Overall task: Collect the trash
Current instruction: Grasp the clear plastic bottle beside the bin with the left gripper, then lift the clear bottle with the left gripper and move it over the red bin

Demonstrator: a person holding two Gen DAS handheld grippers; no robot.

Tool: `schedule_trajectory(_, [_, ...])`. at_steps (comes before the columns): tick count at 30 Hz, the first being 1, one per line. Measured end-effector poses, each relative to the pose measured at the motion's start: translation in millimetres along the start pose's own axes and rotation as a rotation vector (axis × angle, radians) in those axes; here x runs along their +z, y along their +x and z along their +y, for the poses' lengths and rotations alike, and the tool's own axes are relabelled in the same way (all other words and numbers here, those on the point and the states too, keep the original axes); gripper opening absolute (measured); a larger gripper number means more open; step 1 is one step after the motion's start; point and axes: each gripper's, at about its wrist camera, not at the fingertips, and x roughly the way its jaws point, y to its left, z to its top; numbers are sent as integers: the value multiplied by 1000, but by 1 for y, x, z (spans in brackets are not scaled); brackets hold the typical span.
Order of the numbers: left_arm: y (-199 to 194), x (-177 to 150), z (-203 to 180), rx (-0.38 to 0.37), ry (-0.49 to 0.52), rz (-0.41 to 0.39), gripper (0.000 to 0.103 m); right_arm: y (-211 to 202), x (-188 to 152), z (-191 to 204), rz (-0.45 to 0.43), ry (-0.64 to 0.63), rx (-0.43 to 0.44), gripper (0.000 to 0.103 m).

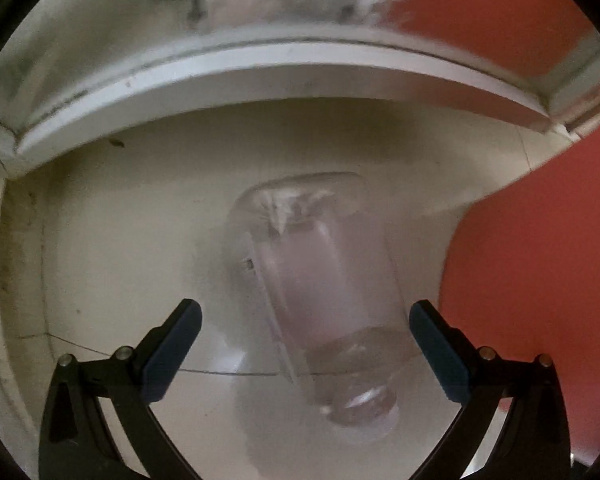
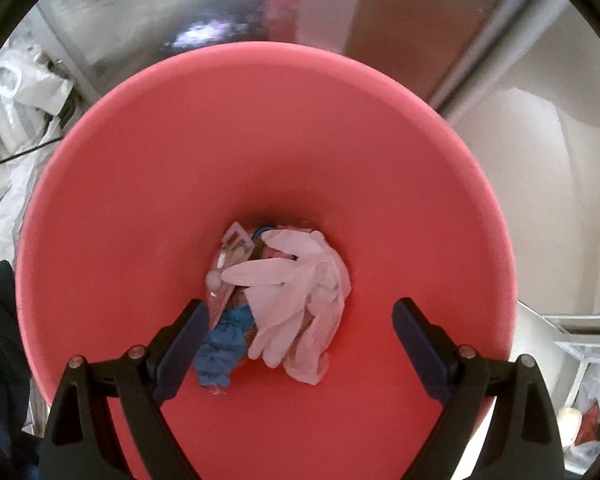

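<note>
Left gripper over a clear plastic bottle, right gripper over the red bin: pickup step.

Bottle lies on its side on the pale floor, near the white skirting along the floor's far edge, cap end toward me, bin wall just to its right. My left jaws are spread wide with the bottle's lower body between the pads, not yet touching as far as the blur lets me tell. Right jaws spread too, empty, pointing down into the bin, where white gloves and a blue glove already sit at the bottom. Next, I reckon: drop a bit lower, centre on the bottle, squeeze gently since thin plastic will crumple or slip.
</note>
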Motion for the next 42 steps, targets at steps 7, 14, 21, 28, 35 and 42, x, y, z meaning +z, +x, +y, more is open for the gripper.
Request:
schedule_trajectory(7, [31,-2,-4,80,13,52,88,-1,4,1,-15,6,-13,93])
schedule_trajectory(14, [22,-7,-25,97,105,49,69,-2,2,-10,-17,16,12,92])
schedule_trajectory(21, [-28,-26,-1,86,53,42,68,-17,8,-14,-41,13,60,92])
schedule_trajectory(28, [-117,-39,9,107,26,-15,68,-32,11,-13,-62,-5,74,92])
schedule_trajectory(35, [-222,-38,-17,93,56,-118,68,-55,13,-15,-92,-42,96,93])
schedule_trajectory(42, [-293,-34,-27,89,47,-189,68,-81,9,-20,-118,-77,104,99])
